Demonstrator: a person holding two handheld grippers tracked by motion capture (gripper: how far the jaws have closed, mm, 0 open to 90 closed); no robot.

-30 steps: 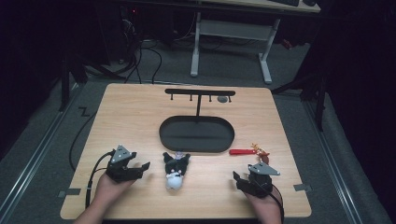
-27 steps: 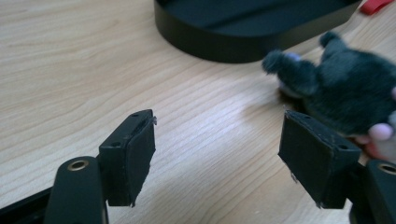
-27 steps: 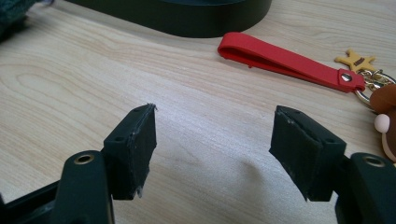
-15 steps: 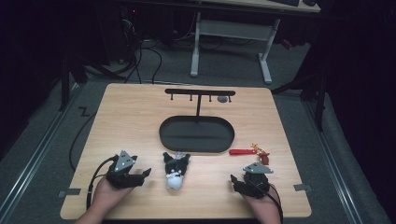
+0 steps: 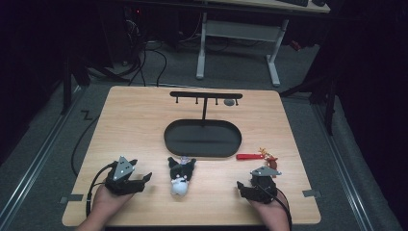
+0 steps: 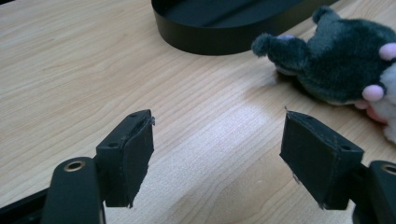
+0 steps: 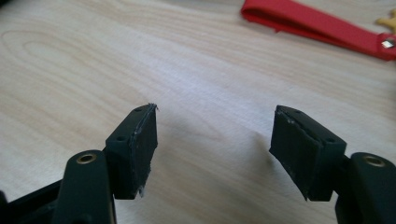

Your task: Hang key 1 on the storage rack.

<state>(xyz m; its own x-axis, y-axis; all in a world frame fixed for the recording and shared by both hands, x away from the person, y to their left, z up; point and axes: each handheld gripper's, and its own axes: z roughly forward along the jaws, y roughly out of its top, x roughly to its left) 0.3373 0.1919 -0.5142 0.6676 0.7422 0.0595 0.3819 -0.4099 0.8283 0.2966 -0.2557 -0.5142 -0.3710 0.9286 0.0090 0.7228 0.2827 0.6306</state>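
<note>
A small black-and-white plush toy (image 5: 181,175) (image 6: 336,70) lies on the wooden table just in front of a black oval tray (image 5: 169,139) (image 6: 219,44). My left gripper (image 5: 142,180) (image 6: 217,140) rests low on the table to the plush's left, open with nothing between its jaws. At the near right, my right gripper (image 5: 242,186) (image 7: 215,135) is open over bare wood. A red strap with a small gold-and-red charm (image 5: 254,155) (image 7: 317,25) lies just beyond it, right of the tray.
A black T-shaped stand with several hooks (image 5: 206,95) rises from the tray's back; a small grey piece (image 5: 230,102) hangs near its right end. The table edge (image 5: 192,224) runs close behind both hands. Cables and a desk frame lie on the floor beyond.
Both grippers have drifted slightly toward the near edge of the table, the left one a little more. The plush and the red strap have stayed put.
</note>
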